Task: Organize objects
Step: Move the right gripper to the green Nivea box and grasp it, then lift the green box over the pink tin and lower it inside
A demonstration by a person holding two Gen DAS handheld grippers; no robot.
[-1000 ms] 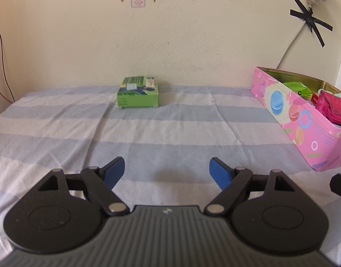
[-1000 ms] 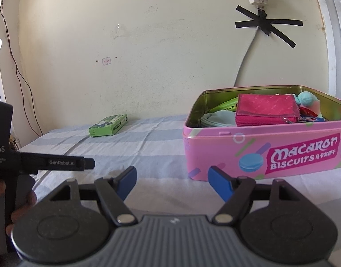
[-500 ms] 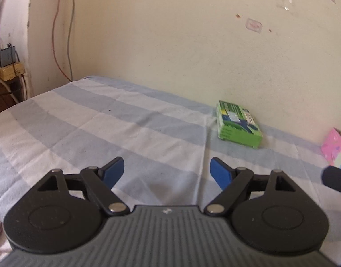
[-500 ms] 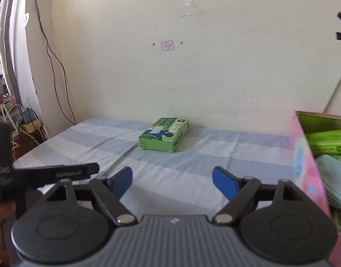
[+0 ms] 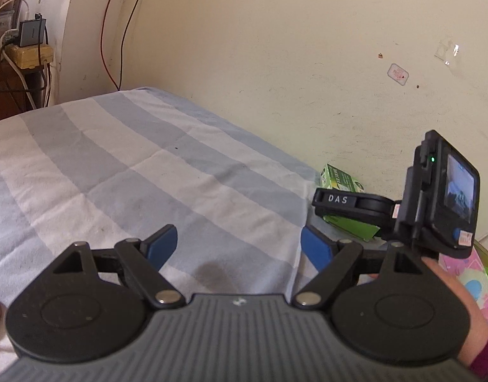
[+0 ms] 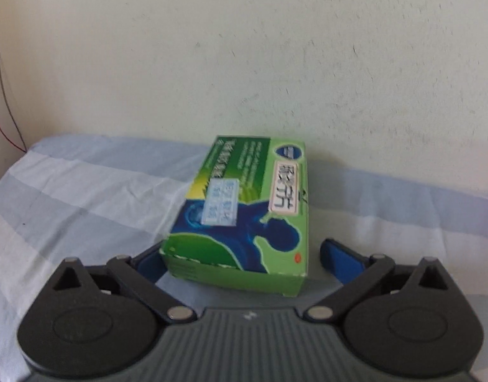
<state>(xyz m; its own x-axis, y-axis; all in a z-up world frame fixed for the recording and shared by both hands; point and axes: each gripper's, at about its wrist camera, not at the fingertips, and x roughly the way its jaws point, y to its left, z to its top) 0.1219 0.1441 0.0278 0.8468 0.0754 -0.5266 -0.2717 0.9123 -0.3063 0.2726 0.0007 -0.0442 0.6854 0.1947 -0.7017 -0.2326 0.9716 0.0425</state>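
A green medicine box [image 6: 244,210] lies flat on the striped bedsheet [image 6: 68,197], close to the wall. My right gripper [image 6: 240,256] is at the box's near end with a blue finger on each side. Its jaws are closing; the left finger [image 6: 148,262] is at the box's corner, while the right finger [image 6: 339,258] stands apart from it. In the left wrist view the same green box [image 5: 339,181] shows behind the right device's camera unit [image 5: 448,191]. My left gripper [image 5: 239,242] hangs open over bare sheet, holding nothing.
A corner of the pink biscuit tin [image 5: 476,273] shows at the right edge, beside the hand [image 5: 451,289] holding the right device. A power strip and cables [image 5: 27,51] sit on a shelf beyond the bed's far left. The wall runs right behind the box.
My right gripper swept left from the pink tin to the green box, which now sits between its wider-spread fingers. The left view swung left and tilted, and the right device entered it.
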